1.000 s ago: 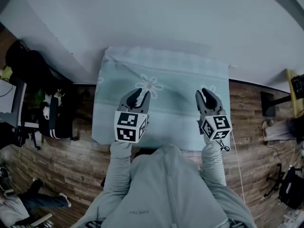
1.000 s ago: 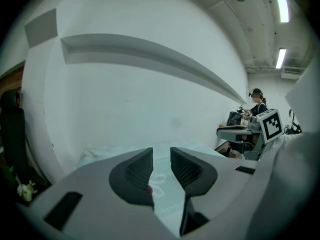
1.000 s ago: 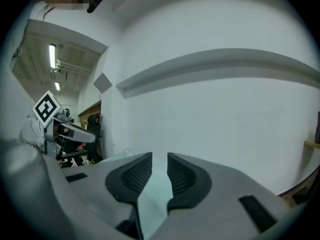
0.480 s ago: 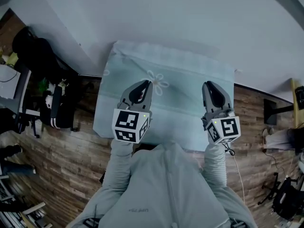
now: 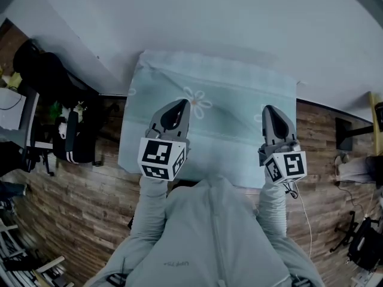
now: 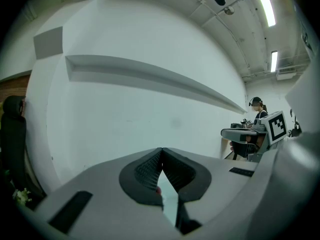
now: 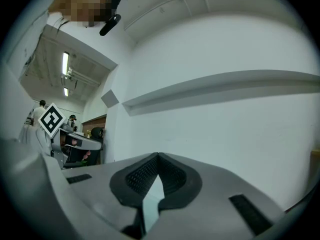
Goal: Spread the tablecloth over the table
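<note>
A pale green tablecloth (image 5: 227, 130) with a white flower print (image 5: 197, 100) lies flat over the small table against the wall. Both grippers hover above its near half and point at the wall. The left gripper (image 5: 179, 105) is over the flower, and the right gripper (image 5: 270, 110) is near the cloth's right edge. Their jaws have just been closing and now meet tip to tip, left (image 6: 161, 150) and right (image 7: 158, 155). Nothing shows between them. Only a sliver of the cloth (image 6: 170, 206) shows behind the pads.
The white wall (image 5: 209, 23) rises right behind the table. A black chair with bags (image 5: 60, 124) stands on the wooden floor (image 5: 78, 202) at the left. A person's legs (image 5: 359, 169) and a stand are at the right. More people (image 6: 257, 109) are further off.
Both pairs of jaws, open a second ago, have closed. The grippers have risen a little above the cloth, which lies as before.
</note>
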